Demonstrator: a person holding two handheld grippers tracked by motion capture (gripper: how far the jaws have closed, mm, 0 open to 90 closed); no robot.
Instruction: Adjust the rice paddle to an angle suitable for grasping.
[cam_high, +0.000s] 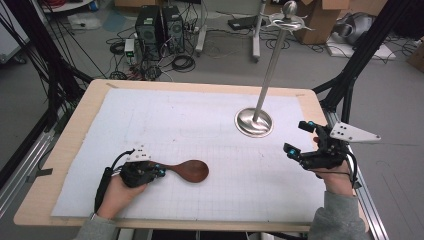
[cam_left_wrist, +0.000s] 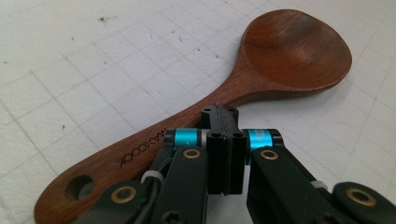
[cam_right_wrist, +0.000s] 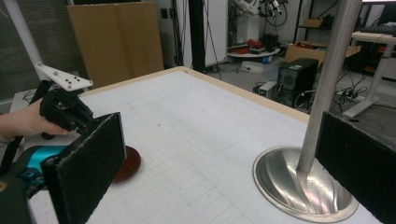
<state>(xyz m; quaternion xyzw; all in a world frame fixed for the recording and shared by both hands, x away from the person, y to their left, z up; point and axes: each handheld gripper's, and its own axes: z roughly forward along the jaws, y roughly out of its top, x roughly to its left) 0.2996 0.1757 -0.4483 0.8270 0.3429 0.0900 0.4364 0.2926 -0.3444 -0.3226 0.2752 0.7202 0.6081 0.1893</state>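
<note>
Dark brown wood marks the spoon (cam_high: 187, 171), which lies flat on the white gridded sheet (cam_high: 200, 125) that covers the counter (cam_high: 65, 150). Seen from the high view, it sits toward seven o'clock on the sheet, its bowl pointing to three o'clock and its handle running back to nine o'clock under the left hand-held gripper (cam_high: 159, 171). That hand-held gripper comes in low from the left hand (cam_high: 117, 195), and in the left gripper view its jaws are pressed together with nothing between them, their tips resting at the narrow neck of the spoon (cam_left_wrist: 261, 70), just above the handle. Lettering runs along the handle, and a round hole pierces its far end.

Over at four o'clock on the counter, the right hand-held gripper (cam_high: 299, 139) is held above the sheet's right edge by the right hand (cam_high: 336, 181), with its jaws spread wide apart and nothing between them. In the right gripper view its two black pads (cam_right_wrist: 88, 163) frame the scene, and the polished metal stand (cam_right_wrist: 303, 182) rises just beside the right-hand pad. The stand (cam_high: 255, 121) has a round base resting on the sheet at about two o'clock, well apart from the spoon, and a slim pole topped by a ball.
</note>
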